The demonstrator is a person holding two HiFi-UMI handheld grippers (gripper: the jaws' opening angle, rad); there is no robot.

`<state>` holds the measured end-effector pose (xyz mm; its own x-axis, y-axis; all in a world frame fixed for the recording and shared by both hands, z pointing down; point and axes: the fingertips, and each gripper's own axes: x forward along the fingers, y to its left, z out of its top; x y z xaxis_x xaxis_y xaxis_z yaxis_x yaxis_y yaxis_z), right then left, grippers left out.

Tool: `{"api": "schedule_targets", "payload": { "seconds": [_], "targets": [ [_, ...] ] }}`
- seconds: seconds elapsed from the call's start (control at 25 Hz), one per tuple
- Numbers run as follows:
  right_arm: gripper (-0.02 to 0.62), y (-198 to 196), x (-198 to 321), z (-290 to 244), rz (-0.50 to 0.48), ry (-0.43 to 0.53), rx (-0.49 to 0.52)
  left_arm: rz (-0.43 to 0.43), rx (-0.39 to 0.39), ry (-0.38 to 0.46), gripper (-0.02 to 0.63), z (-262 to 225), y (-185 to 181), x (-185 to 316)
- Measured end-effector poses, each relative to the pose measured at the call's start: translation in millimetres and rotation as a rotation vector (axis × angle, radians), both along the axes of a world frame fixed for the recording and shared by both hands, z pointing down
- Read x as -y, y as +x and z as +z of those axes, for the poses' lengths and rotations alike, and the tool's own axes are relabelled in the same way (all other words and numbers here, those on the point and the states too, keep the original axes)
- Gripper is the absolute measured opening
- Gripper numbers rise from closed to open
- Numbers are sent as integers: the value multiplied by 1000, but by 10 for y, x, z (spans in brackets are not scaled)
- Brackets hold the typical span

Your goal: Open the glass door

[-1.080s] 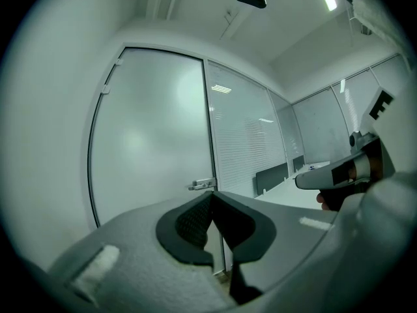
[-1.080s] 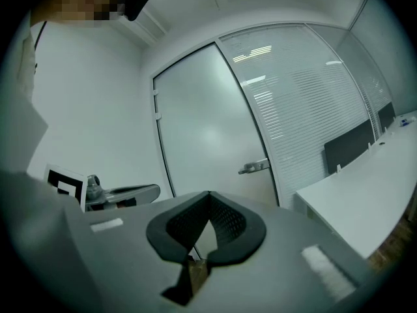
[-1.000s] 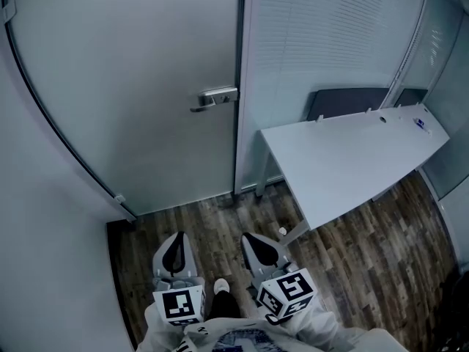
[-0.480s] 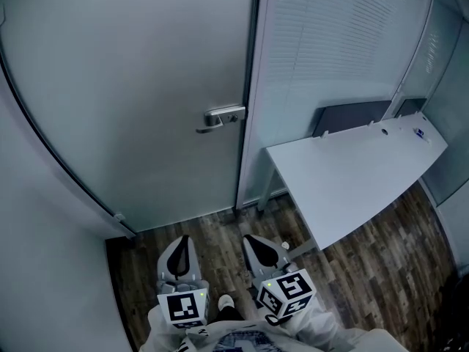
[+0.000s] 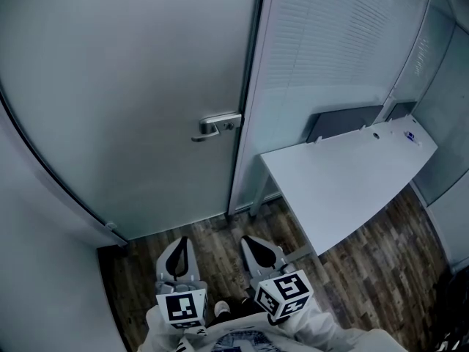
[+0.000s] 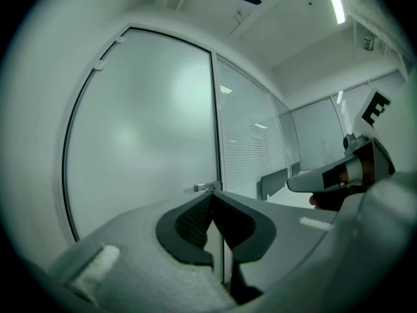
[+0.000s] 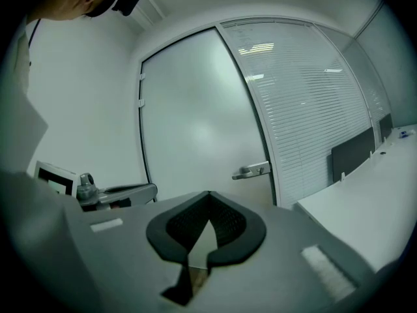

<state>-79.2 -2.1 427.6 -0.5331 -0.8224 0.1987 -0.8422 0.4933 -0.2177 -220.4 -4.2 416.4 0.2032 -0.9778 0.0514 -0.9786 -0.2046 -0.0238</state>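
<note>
A frosted glass door stands closed ahead, with a metal lever handle on its right side; the handle also shows in the left gripper view and the right gripper view. My left gripper and right gripper are held low side by side, well short of the door, both pointing toward it. Each has its jaws shut with nothing between them, as the left gripper and right gripper views show.
A white desk stands to the right against a glass partition with blinds. A dark panel stands behind the desk. A plain wall closes in on the left. Wood flooring lies between me and the door.
The door and handle have come nearer and sit lower in the head view; both grippers moved forward toward the door together. Their jaws stayed shut.
</note>
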Motion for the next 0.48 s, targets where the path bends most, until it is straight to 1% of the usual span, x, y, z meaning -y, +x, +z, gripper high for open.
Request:
{"api": "schedule_targets", "payload": {
  "seconds": [0.16, 0.28, 0.48],
  "targets": [
    [5, 5, 87, 30, 5, -2, -1, 8, 7, -19, 5, 84, 7, 103],
    [5, 40, 203, 81, 6, -11, 1, 10, 21, -11, 5, 81, 40, 201],
    [5, 2, 488, 72, -24, 4, 15, -34, 39, -11, 5, 83, -33, 428]
  ]
}}
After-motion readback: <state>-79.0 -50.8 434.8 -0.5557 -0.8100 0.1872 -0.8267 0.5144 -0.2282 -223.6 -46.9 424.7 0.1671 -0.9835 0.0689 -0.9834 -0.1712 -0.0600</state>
